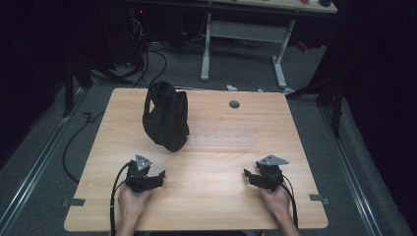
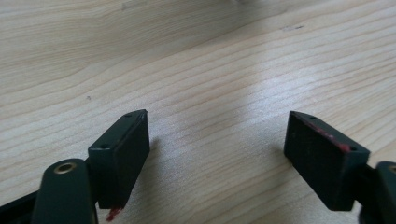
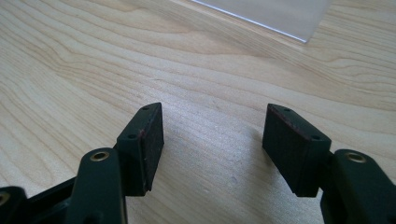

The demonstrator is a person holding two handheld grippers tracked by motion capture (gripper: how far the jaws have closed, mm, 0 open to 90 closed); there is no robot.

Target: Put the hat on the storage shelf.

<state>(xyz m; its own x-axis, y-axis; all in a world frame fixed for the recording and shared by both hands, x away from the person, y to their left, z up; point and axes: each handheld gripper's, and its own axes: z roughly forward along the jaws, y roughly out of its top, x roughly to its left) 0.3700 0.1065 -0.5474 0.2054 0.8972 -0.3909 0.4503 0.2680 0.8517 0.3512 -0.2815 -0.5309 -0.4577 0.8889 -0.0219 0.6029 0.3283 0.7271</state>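
A black fabric bag [image 1: 166, 116] with a strap stands upright on the far left part of the wooden table [image 1: 216, 196]. My left gripper [image 1: 156, 178] rests low near the front left of the table, a hand's width in front of the bag, held by a hand. Its jaws stand wide open [image 2: 217, 154] over bare wood with nothing between them. My right gripper [image 1: 251, 176] sits near the front right, also hand-held. Its jaws [image 3: 212, 144] are open with only the tabletop between them.
A clear, faintly visible plastic sheet [image 1: 223, 140] lies flat in the table's middle; its corner [image 3: 280, 16] shows ahead of the right gripper. A grey round cable cap [image 1: 234, 104] sits near the far edge. White desk legs [image 1: 280, 64] and cables are on the floor beyond.
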